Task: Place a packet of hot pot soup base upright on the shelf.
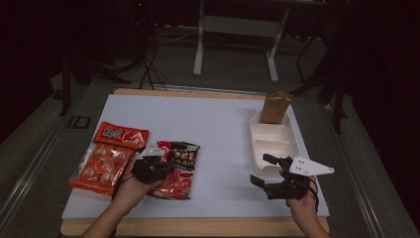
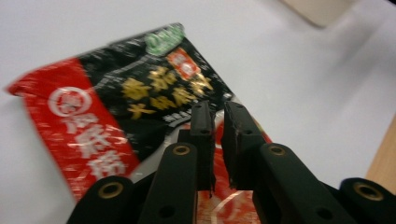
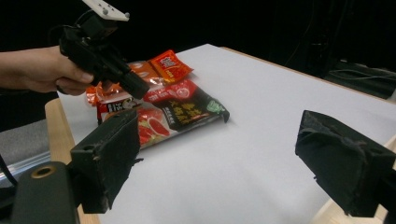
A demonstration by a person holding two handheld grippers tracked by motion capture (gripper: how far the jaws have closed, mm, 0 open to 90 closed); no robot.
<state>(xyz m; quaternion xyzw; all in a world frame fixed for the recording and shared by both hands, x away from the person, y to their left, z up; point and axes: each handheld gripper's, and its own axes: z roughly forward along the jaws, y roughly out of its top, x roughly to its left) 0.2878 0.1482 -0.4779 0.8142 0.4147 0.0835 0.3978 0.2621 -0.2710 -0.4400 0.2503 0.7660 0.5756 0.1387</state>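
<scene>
My left gripper, jaws nearly closed and empty, hovers over the glossy red-and-black snack packet lying left of the white compartment tray. My right gripper gapes open. Slippery foil could skid from a shallow pinch.

Between your two grippers lay a broad bare stretch of the white table surface, open for a pass. On your left, the red-and-black foil snack packet lay flat beneath your left gripper, and the orange bag of wrapped sweets closed that side just beside it. On your right, the white compartmented plastic tray, holding a brown paper bag upright, stood just beyond your right gripper.
</scene>
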